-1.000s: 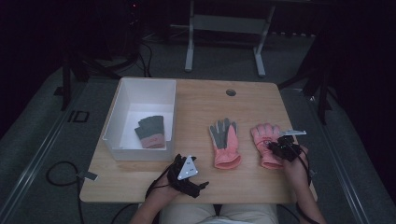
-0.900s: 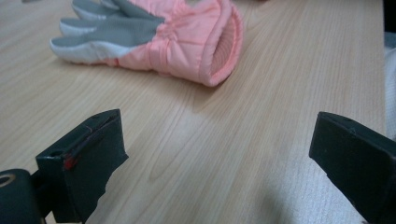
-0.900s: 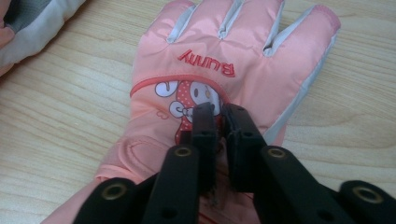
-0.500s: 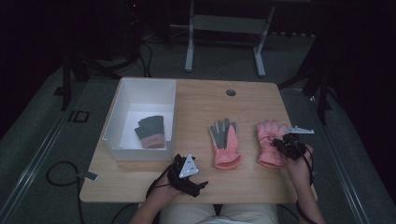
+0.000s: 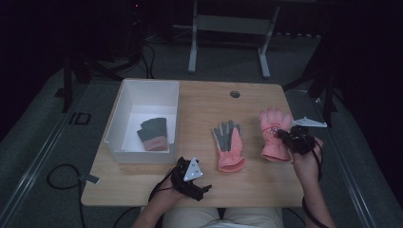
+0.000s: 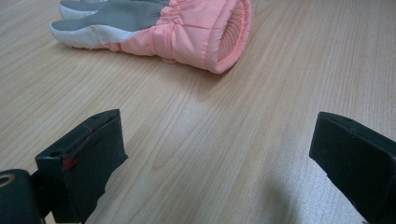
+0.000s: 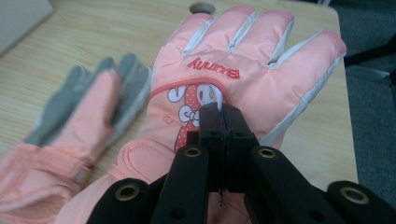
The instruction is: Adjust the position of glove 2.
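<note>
Between the right gripper's (image 7: 219,112) jaws, which are pressed together, a fold of fabric on the back of the pink glove (image 7: 243,74) is pinched, just below its cartoon rabbit print; these jaws have just been closing on that fabric. Beyond the jaw tips the glove's fingers fan out toward the far edge of the worktop (image 7: 116,28), and to the side of the jaws in the right gripper view lies the second glove (image 7: 79,121), palm up, grey on the palm side, close beside the held one but not clearly touching. Well off toward the left gripper's side a white bin (image 5: 124,102) holds a small grey mitten (image 5: 153,134). The left gripper (image 6: 224,154) rests low over bare wood with its jaws spread wide and nothing between them, the second glove's cuff ahead of it. The likely trouble is the hold itself: only a thin pinch of slick outer fabric seems caught, so the glove could slip free as it is lifted. A dangling cuff could also drag the neighbouring glove along, or snag the bin's wall.
</note>
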